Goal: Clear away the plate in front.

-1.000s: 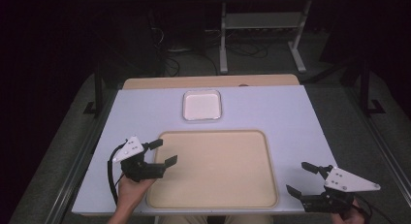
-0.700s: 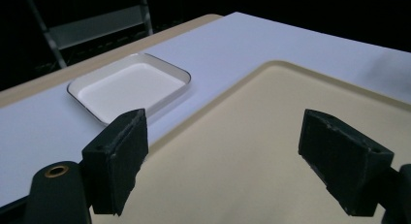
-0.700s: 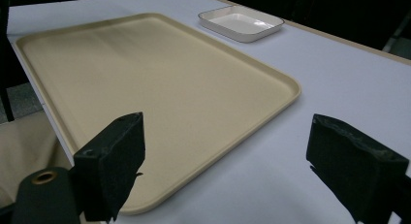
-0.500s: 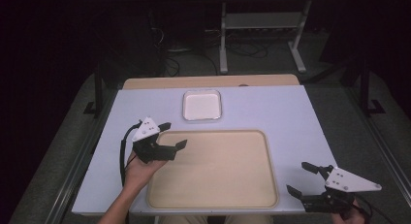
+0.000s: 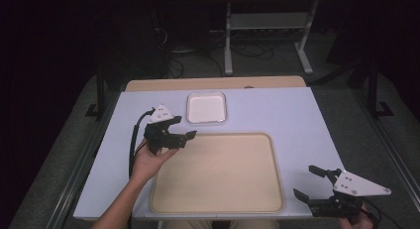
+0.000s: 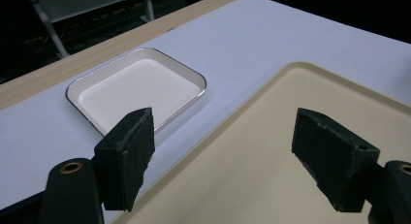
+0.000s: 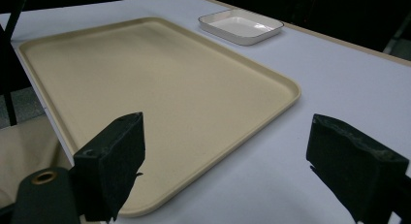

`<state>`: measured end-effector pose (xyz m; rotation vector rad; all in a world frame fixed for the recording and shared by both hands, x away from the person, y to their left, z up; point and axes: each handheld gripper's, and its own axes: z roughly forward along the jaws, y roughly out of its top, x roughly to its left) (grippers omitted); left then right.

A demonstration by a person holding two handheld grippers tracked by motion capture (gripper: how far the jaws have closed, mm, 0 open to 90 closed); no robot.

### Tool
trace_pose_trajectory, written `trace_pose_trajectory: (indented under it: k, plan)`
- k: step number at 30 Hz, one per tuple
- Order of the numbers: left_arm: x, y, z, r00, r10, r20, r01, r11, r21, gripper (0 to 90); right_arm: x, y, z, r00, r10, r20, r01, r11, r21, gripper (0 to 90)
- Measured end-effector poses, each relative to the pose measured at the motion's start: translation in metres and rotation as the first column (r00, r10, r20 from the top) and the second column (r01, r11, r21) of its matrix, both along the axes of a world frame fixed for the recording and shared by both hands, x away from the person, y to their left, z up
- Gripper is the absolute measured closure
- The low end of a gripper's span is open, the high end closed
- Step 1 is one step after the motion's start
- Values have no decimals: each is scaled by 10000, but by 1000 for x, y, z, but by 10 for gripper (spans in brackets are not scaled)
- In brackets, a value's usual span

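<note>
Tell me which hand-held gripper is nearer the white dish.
Left. The left hand-held gripper hovers at the tray's far left corner, just short of the white dish. The right hand-held gripper sits at the table's near right corner, far off.

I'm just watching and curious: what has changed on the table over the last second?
The left gripper moved forward, from the tray's near-left edge up past its far-left corner, toward the white dish. Its jaws are open and hold nothing. The right gripper, also open, stayed at the near-right corner of the table. The tray and dish did not move.
</note>
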<state>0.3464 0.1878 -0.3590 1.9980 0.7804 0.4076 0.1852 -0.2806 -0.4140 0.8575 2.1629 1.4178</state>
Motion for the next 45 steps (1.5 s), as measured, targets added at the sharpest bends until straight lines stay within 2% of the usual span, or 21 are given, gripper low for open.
trace_pose_trajectory:
  k: [11,16,19,21,24,25,26,27,29,30,32,35,36,37,38,40,41,42,43,44,45]
  plan:
    - [35,-8,-1,9987,493,-157,-486,9978,452,254,0,0,0,10000,39,4,-39,10000,44,129]
    - [51,-9,-4,9967,797,-147,-793,9966,214,278,0,-1,0,10000,13,31,-13,10000,96,129]
    - [69,-11,-7,9916,1105,-666,-1108,9938,-17,280,0,-2,0,10000,20,22,-20,9999,119,129]
    - [74,-10,-7,9898,1185,-789,-1193,9928,-55,292,0,-2,1,10000,43,14,-43,9999,142,129]
    - [87,-9,-8,9797,1705,-1053,-1703,9853,115,314,0,-2,1,9999,118,-49,-117,9997,220,129]
    - [97,-8,-11,9692,2014,-1414,-2005,9795,214,335,0,-2,1,9999,136,-55,-135,9996,258,129]
    - [101,-7,-12,9650,2088,-1589,-2078,9779,226,348,0,-2,1,9999,144,-47,-143,9996,260,129]
    - [101,-7,-12,9650,2088,-1589,-2078,9779,226,364,0,-2,1,9999,144,-47,-143,9996,260,129]
    - [115,-3,-18,9475,2349,-2168,-2368,9714,174,369,0,-2,1,9999,162,-52,-161,9996,245,129]
    - [115,-3,-18,9475,2349,-2168,-2368,9714,174,370,0,-2,1,9999,162,-52,-161,9996,245,129]
    - [124,-1,-22,9323,2446,-2664,-2518,9678,76,393,1,-2,1,9998,193,-49,-192,9995,239,129]
    - [133,0,-28,9141,2808,-2925,-2917,9565,66,423,1,-1,1,9998,210,-46,-209,9995,227,129]
    - [137,-1,-32,8994,3141,-3041,-3228,9462,226,440,1,-1,1,9997,238,-64,-236,9995,211,129]
    - [137,-1,-32,8994,3141,-3041,-3228,9462,226,447,1,-1,1,9997,238,-64,-236,9995,211,129]
    - [138,-2,-35,8932,3264,-3093,-3358,9416,238,447,1,-1,1,9997,236,-62,-234,9995,212,129]
    - [140,-5,-40,8894,3315,-3148,-3363,9409,405,476,0,-2,1,9997,237,-72,-236,9994,245,129]
    - [141,-9,-45,8857,3513,-3034,-3433,9357,813,489,0,-2,1,9997,240,-74,-238,9994,258,129]
    - [141,-9,-45,8857,3513,-3034,-3433,9357,813,496,0,-2,1,9997,240,-74,-238,9994,258,129]
    - [142,-9,-48,8831,3602,-3005,-3439,9328,1076,498,0,-3,1,9997,244,-87,-242,9993,293,129]
    - [144,-12,-53,8767,3821,-2924,-3537,9238,1467,499,0,-3,1,9997,249,-82,-247,9993,289,129]
    - [144,-12,-53,8767,3821,-2924,-3537,9238,1467,498,0,-3,1,9997,249,-82,-247,9993,289,129]
